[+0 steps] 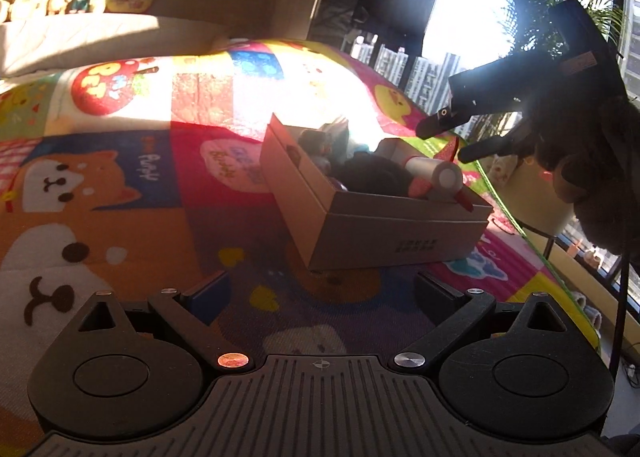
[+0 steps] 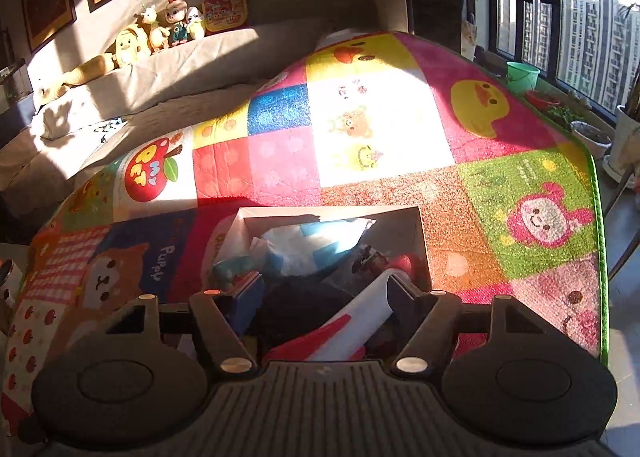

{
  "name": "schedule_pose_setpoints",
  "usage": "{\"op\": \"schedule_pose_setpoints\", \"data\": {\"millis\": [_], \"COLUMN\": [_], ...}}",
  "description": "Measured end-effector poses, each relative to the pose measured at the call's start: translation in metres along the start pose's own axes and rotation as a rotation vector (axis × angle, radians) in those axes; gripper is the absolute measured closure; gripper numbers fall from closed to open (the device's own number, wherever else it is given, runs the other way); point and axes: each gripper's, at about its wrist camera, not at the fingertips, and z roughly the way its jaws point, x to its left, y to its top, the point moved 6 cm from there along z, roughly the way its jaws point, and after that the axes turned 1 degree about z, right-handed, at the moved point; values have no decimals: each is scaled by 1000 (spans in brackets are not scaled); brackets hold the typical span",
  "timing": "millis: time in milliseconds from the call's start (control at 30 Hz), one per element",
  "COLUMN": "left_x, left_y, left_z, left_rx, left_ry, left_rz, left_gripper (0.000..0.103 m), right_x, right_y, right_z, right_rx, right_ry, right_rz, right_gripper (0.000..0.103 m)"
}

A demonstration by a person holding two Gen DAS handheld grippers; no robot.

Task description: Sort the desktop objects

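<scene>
While the right gripper (image 2: 320, 297) hovers right above the box (image 1: 400, 233) on the cartoon mat (image 2: 380, 129), the red-and-white tube (image 2: 360, 321) lies just below and between its fingers, which are spread and grasp nothing. The tube's long axis runs diagonally over the box's near corner. The left gripper (image 1: 320, 289), fingers likewise released and bare, sits farther back, so the right is nearer.

You are looking at an open grey cardboard box (image 1: 396, 225) sitting on the patchwork cartoon mat (image 1: 120, 177), turned at an angle. It is holding a white-and-red roll (image 1: 434, 175) leaning over its near rim, a dark bundle (image 1: 376, 173) in the middle, and a blue-and-white packet (image 2: 316, 245) lying towards the far wall.
</scene>
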Motion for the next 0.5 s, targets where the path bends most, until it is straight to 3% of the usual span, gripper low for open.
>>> {"op": "schedule_pose_setpoints", "data": {"millis": [67, 133, 167, 300, 400, 467, 500], "left_x": [0, 0, -1, -1, 1, 1, 1], "left_y": [-1, -1, -2, -2, -2, -2, -2], "left_z": [-1, -3, -3, -2, -1, -1, -1], "left_rx": [-3, -11, -16, -10, -6, -3, -3], "left_ry": [2, 3, 2, 0, 1, 4, 5], "left_rz": [2, 2, 3, -1, -6, -7, -7], "left_gripper": [3, 3, 3, 2, 2, 2, 2], "right_x": [-10, -14, -14, -10, -8, -6, -8], "right_y": [-4, -10, -12, 0, 14, 13, 10], "right_z": [19, 40, 46, 34, 21, 25, 29], "right_rx": [67, 144, 151, 58, -25, 5, 35], "right_ry": [3, 18, 10, -32, -65, -55, -44], "right_rz": [73, 129, 136, 30, -99, -190, -210], "right_gripper": [38, 55, 56, 75, 75, 74, 69]}}
